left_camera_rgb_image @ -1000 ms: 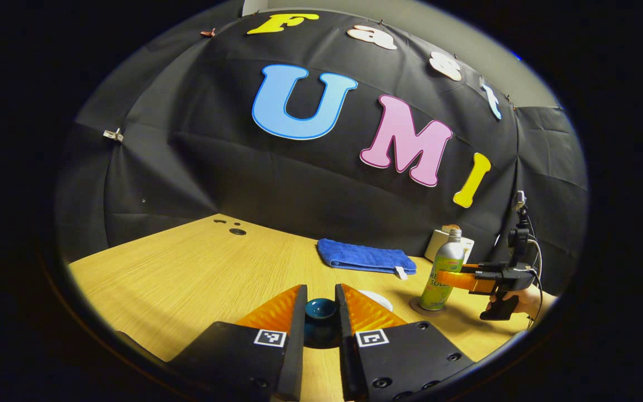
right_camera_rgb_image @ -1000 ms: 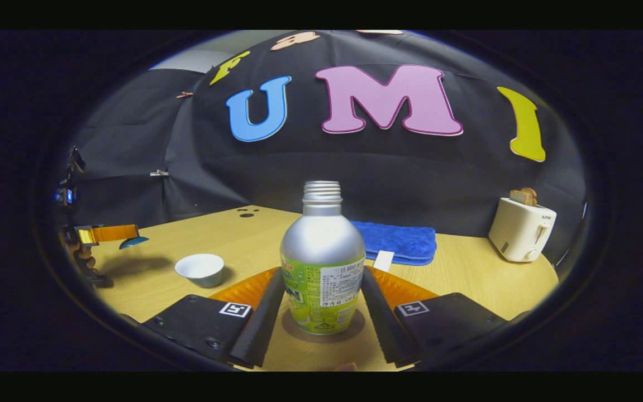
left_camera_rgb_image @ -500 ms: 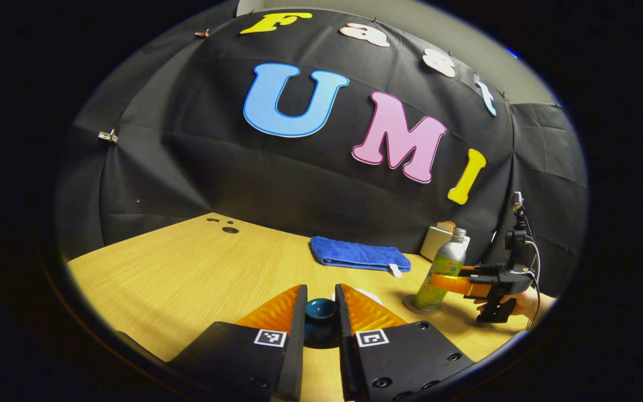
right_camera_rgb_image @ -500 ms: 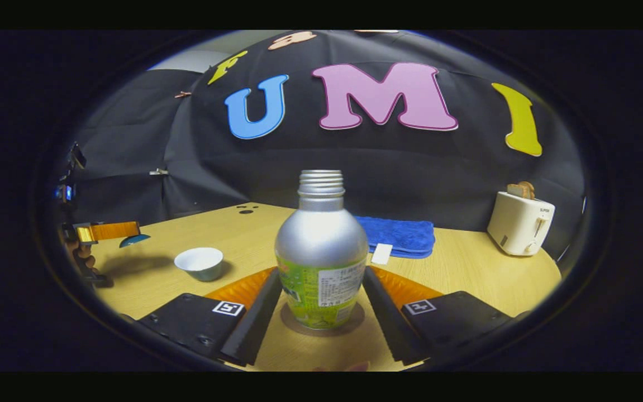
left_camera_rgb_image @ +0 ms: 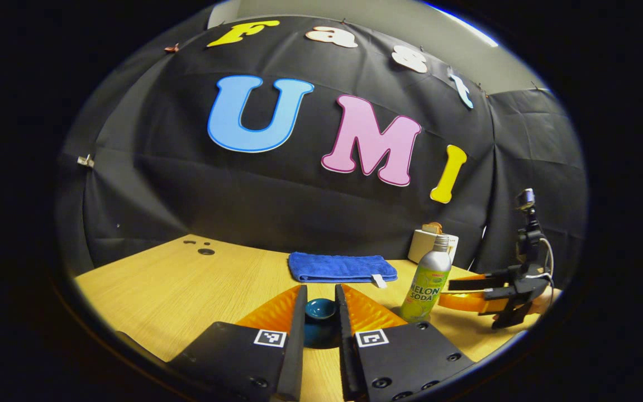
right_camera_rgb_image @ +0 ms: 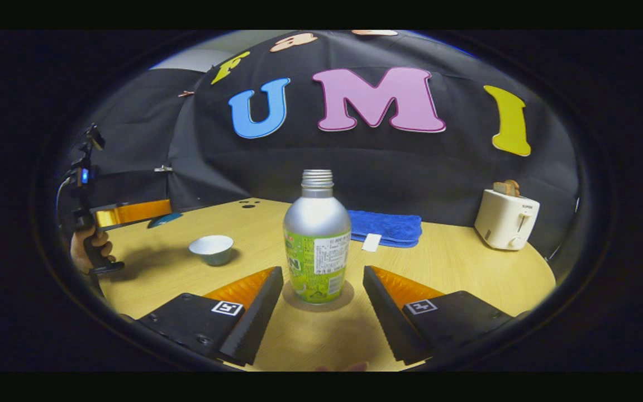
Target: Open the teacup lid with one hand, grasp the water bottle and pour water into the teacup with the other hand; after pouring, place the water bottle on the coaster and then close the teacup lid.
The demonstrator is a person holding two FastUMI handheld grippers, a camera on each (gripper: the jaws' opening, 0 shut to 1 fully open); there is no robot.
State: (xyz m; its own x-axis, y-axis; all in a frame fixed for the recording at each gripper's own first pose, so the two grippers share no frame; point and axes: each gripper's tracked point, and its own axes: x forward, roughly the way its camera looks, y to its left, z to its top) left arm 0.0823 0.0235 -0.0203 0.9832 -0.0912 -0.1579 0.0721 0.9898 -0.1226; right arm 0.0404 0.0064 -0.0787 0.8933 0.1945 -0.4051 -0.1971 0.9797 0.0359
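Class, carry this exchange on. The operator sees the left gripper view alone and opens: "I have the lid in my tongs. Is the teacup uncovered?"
Observer: Yes. The teacup stands uncovered on the table. Its inside is pale, and I cannot tell whether it holds water.
Operator: Is the bottle on the coaster?
Observer: Yes. The water bottle stands upright on the round coaster.
Operator: Do the right tongs grip it?
Observer: No. The right tongs are open, with a gap on each side of the bottle.
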